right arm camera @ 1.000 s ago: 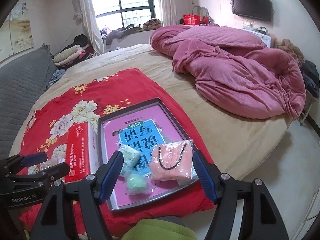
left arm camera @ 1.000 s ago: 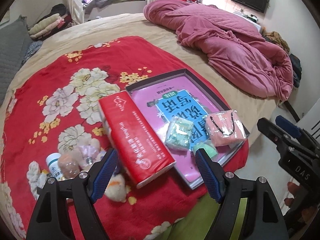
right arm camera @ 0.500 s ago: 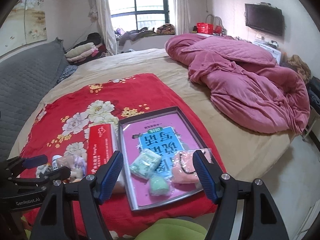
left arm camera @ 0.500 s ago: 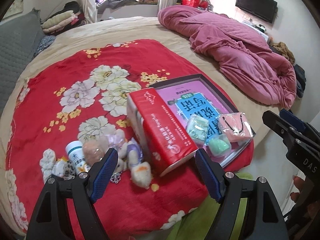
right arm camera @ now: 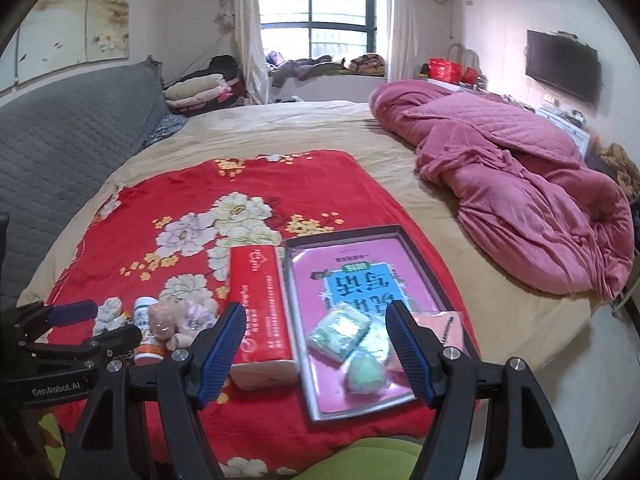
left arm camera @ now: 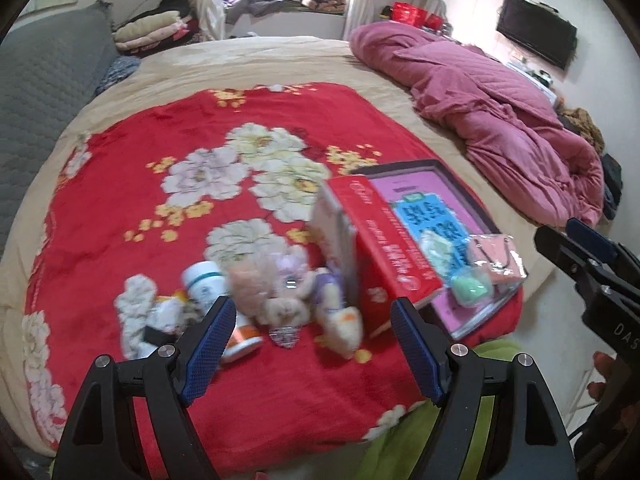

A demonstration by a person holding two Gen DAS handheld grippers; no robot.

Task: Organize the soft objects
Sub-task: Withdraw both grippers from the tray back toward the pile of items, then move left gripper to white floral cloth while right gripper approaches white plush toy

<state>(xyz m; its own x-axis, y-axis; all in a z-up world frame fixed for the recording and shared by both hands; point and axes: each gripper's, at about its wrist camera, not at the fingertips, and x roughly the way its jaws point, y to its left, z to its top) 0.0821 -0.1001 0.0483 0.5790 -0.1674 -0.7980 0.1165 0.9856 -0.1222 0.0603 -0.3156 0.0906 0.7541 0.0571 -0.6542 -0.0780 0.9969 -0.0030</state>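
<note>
A grey tray (right arm camera: 420, 248) with a pink liner lies on the red floral blanket (right arm camera: 168, 196). In it are a pale green packet (right arm camera: 340, 330), a green ball (right arm camera: 366, 372) and a pink bagged item (left arm camera: 494, 252). Left of a red tissue pack (right arm camera: 260, 300) sits a heap of small plush toys (left arm camera: 288, 300) with a white bottle (left arm camera: 206, 280). My left gripper (left arm camera: 312, 340) is open and empty, just short of the plush heap. My right gripper (right arm camera: 316, 350) is open and empty, above the tray's near end.
A crumpled pink quilt (right arm camera: 520, 184) lies on the right of the beige bed. A grey padded headboard (right arm camera: 60, 136) runs along the left. The bed's edge and bare floor (right arm camera: 580, 380) are at the right. Green cloth (right arm camera: 360, 460) shows under the grippers.
Both grippers have pulled back and swung left. The plush heap has come to the middle of the left view. Nothing was grasped.
</note>
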